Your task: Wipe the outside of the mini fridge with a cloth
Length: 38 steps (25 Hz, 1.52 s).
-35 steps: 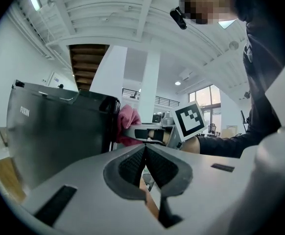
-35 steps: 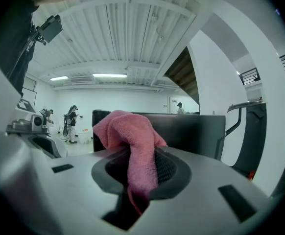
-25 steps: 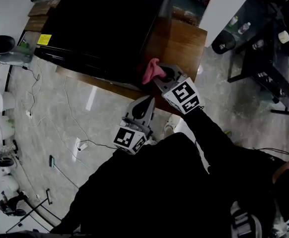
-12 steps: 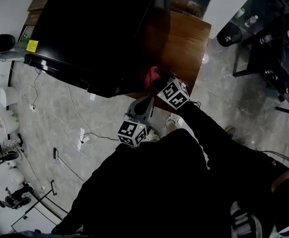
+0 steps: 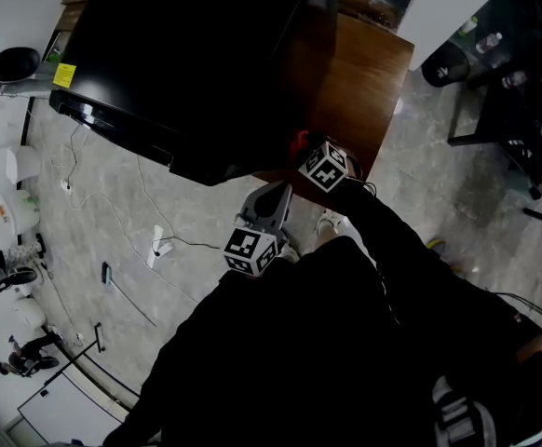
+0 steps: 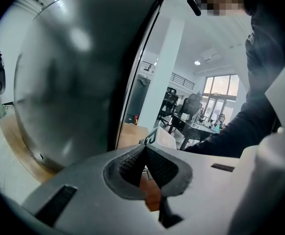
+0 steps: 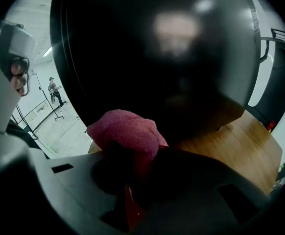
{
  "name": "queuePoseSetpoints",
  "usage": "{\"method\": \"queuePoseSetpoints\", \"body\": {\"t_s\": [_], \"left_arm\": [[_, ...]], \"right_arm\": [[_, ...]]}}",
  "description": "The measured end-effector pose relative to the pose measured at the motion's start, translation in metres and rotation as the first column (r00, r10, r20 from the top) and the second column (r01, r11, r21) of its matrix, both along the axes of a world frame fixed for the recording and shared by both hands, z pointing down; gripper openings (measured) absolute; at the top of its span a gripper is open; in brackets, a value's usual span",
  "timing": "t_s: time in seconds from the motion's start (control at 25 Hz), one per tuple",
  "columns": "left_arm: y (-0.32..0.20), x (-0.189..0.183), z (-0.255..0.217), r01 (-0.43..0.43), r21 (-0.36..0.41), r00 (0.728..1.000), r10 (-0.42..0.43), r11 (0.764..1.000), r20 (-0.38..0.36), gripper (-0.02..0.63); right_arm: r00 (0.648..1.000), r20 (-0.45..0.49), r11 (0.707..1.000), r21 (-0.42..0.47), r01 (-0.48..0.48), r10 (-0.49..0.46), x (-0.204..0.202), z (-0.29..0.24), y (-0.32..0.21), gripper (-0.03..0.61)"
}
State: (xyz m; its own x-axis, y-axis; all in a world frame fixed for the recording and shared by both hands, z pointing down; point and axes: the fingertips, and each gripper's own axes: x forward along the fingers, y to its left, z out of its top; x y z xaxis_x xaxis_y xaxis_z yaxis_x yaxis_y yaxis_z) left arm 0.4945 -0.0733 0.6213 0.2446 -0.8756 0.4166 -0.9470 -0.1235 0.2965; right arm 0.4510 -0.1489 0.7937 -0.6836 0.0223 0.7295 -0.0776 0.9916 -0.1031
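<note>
Right gripper [image 5: 310, 149] jaws clenched on pink cloth [image 7: 125, 136], held against the mini fridge [image 5: 178, 54] low on its side. Left gripper [image 6: 145, 163] jaws closed, empty. Wiping looks mid-way; how much is left is unclear.

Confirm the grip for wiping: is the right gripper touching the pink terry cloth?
Touching. The right gripper view shows the right gripper shut on the pink terry cloth, which bulges past its jaws before the glossy black mini fridge.
</note>
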Motion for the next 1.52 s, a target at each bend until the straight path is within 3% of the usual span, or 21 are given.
{"method": "queuePoseSetpoints", "body": {"t_s": [0.28,0.4,0.52,0.72,0.84,1.0,1.16,1.24,1.36,1.52], "left_arm": [[0.039,-0.035,-0.024,0.017,0.08,0.998,-0.013,0.997,-0.054,0.006],[0.08,-0.067,-0.04,0.002,0.114,0.998,0.006,0.994,-0.066,0.006],[0.136,-0.106,-0.065,-0.024,0.144,0.997,0.034,0.989,-0.068,0.006],[0.221,-0.169,-0.116,0.001,0.24,0.999,0.009,0.971,-0.041,0.006],[0.274,-0.215,-0.142,0.028,0.292,1.0,-0.029,0.956,-0.001,0.006],[0.346,-0.266,-0.176,0.086,0.334,0.996,-0.092,0.939,0.004,0.006],[0.395,-0.311,-0.198,0.173,0.365,0.98,-0.197,0.915,0.027,0.006],[0.416,-0.337,-0.198,0.244,0.358,0.961,-0.275,0.901,0.038,0.006],[0.437,-0.381,-0.208,0.33,0.389,0.927,-0.373,0.86,0.037,0.006],[0.443,-0.448,-0.221,0.366,0.428,0.905,-0.424,0.826,0.044,0.006]], "right_arm": [[0.988,0.027,0.988,-0.052,-0.148,0.149,0.023,-0.04,0.021,0.078],[0.981,0.091,0.985,-0.051,-0.167,0.171,0.021,-0.081,0.074,0.078],[0.964,0.209,0.985,-0.088,-0.151,0.166,-0.008,-0.141,0.152,0.078],[0.871,0.476,0.98,-0.194,-0.036,0.126,-0.096,-0.254,0.252,0.078],[0.814,0.577,0.976,-0.207,0.069,0.065,-0.155,-0.308,0.307,0.078],[0.778,0.624,0.949,-0.201,0.244,-0.068,-0.22,-0.35,0.389,0.078],[0.734,0.654,0.928,-0.133,0.348,-0.181,-0.267,-0.373,0.442,0.078],[0.706,0.669,0.917,-0.091,0.388,-0.233,-0.286,-0.381,0.46,0.078],[0.656,0.696,0.892,-0.05,0.449,-0.291,-0.323,-0.396,0.473,0.078],[0.637,0.711,0.869,-0.077,0.489,-0.296,-0.384,-0.402,0.477,0.078]]}}
